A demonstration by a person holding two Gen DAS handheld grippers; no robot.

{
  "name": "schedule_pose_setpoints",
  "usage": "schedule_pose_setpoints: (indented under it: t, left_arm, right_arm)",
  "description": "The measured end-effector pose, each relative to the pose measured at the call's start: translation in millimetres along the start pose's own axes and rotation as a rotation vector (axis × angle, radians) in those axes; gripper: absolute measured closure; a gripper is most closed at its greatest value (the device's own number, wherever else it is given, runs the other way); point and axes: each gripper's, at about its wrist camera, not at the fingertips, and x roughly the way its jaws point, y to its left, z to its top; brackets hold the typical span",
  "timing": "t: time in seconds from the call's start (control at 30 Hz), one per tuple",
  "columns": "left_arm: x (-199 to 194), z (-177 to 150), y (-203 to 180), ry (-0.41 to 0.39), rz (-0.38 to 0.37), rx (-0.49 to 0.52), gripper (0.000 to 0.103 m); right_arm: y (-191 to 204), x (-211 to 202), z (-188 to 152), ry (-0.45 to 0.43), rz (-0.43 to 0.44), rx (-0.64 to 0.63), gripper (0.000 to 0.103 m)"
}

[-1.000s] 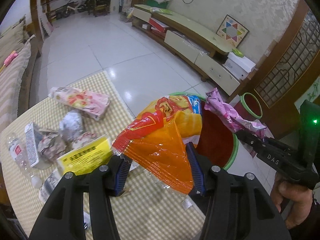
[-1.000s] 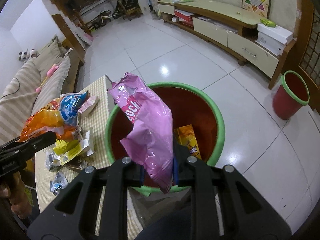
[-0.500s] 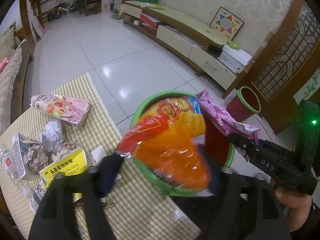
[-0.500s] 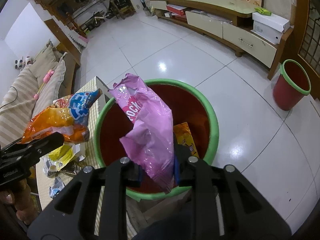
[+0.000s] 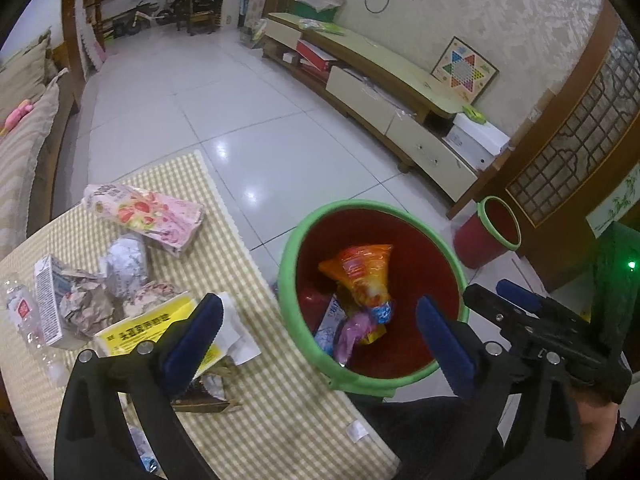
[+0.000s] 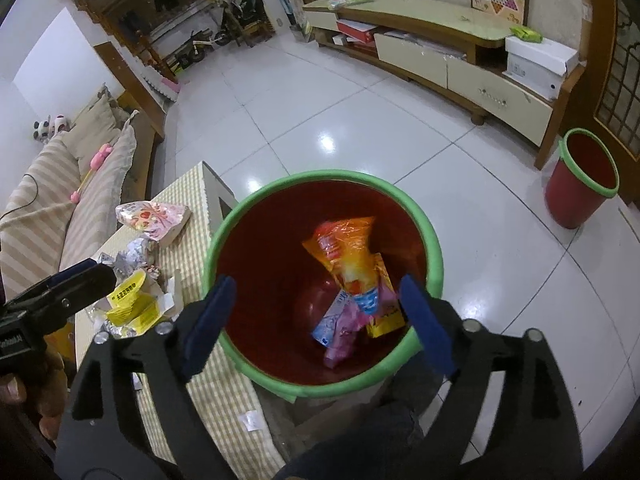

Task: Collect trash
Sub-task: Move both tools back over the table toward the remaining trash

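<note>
A red bin with a green rim (image 5: 288,264) (image 6: 434,256) stands by the table's edge. Inside it lie an orange snack bag (image 5: 362,272) (image 6: 344,252) and a pink bag (image 5: 348,334) (image 6: 340,344) among other wrappers. My left gripper (image 5: 318,302) hangs over the bin's near rim, jaws opening, nothing between them. My right gripper (image 6: 316,284) hovers above the bin mouth, jaws also opening and empty. On the checked tablecloth (image 5: 280,400) lie a pink strawberry carton (image 5: 148,212), a yellow box (image 5: 148,326), crumpled foil (image 5: 124,260) and a white carton (image 5: 48,300).
A smaller red bin (image 5: 492,232) (image 6: 580,184) stands on the white tile floor near a wooden door. A long low cabinet (image 5: 380,80) runs along the far wall. A striped sofa (image 6: 60,184) is behind the table. A dark trouser leg shows below the bin.
Both grippers have opened wide. The orange bag has dropped from the left one and the pink bag from the right one; both now lie in the bin.
</note>
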Motion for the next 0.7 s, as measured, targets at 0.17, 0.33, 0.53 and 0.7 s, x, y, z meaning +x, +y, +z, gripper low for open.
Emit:
schedule_pose_setpoints:
  t: [0.17,0.33,0.53,0.7]
  left_arm:
    - [-16,-7,17,-0.017,0.017,-0.026,0.009]
    - [-37,-21,44,-0.035,0.046,-0.070,0.009]
    - [-68,-43,81,-0.060,0.091,-0.139,0.008]
    - [-92,-70,116,-0.069,0.127,-0.199,0.008]
  right_arm:
    - [18,-5,-3,-0.004,0.009,-0.032,0.011]
    - [41,-5,-9,-0.001,0.027,-0.071,0.009]
    - [80,-7,-21,0.006,0.063,-0.134,0.005]
    - [114,-3,-33,0.029,0.099,-0.188,0.005]
